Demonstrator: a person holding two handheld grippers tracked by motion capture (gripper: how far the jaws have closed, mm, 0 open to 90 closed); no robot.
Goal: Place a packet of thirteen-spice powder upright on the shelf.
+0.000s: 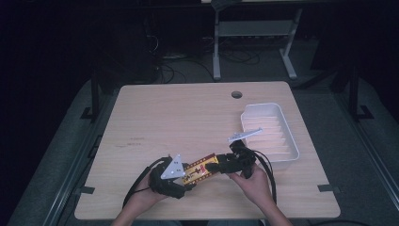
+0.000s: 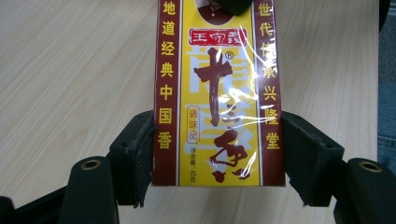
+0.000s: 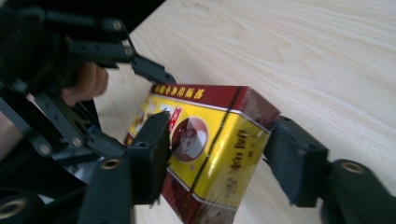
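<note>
A yellow and dark red box [image 1: 200,170] with Chinese lettering is held between my two grippers near the table's front edge. My left gripper [image 1: 189,177] is shut on the box's near end. In the left gripper view its pads [image 2: 135,158] press both long sides of the box [image 2: 217,93]. My right gripper [image 1: 218,165] is shut on the far end. In the right gripper view its jaws straddle the box [image 3: 210,140], one pad [image 3: 149,154] on each side. The left gripper's black linkage [image 3: 84,42] and a hand sit behind the box.
A white ribbed tray [image 1: 294,150] stands at the table's right edge, just beyond the right gripper. The wooden table [image 1: 188,113] has a round cable hole [image 1: 236,94] at the back. A desk frame and cables lie on the floor behind.
</note>
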